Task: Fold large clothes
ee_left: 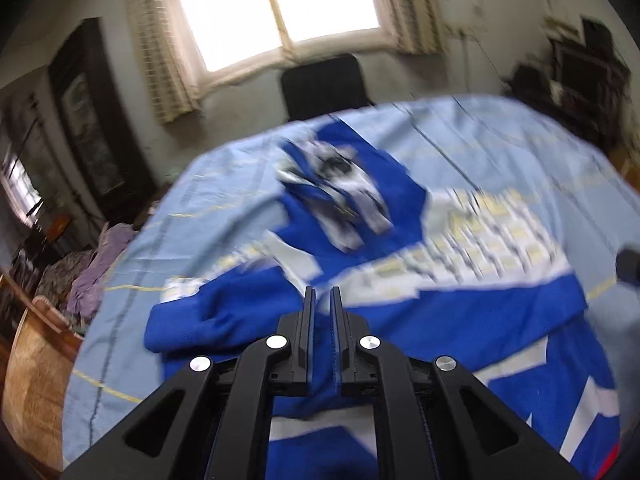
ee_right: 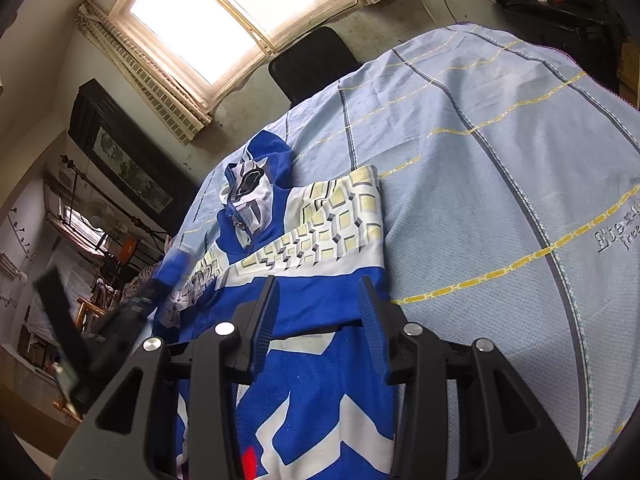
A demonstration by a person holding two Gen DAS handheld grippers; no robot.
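A blue and white hooded jacket (ee_left: 440,320) lies spread on a light blue sheet (ee_left: 520,152), its hood (ee_left: 332,184) toward the far wall. My left gripper (ee_left: 322,300) is over the jacket's near blue part. Its jaws stand almost together with a fold of blue cloth pinched between them. The whole left wrist view is motion-blurred. In the right wrist view the jacket (ee_right: 312,300) runs from hood (ee_right: 252,184) down to the bottom edge. My right gripper (ee_right: 319,292) stands open just above the blue cloth. The left gripper (ee_right: 120,320) shows as a dark blur at the left.
The sheet (ee_right: 500,200) covers a bed with bare cloth to the right of the jacket. A black chair (ee_right: 312,56) stands behind the bed under the window. A wooden bed end (ee_left: 36,360) and a pile of purple clothes (ee_left: 92,264) lie at the left.
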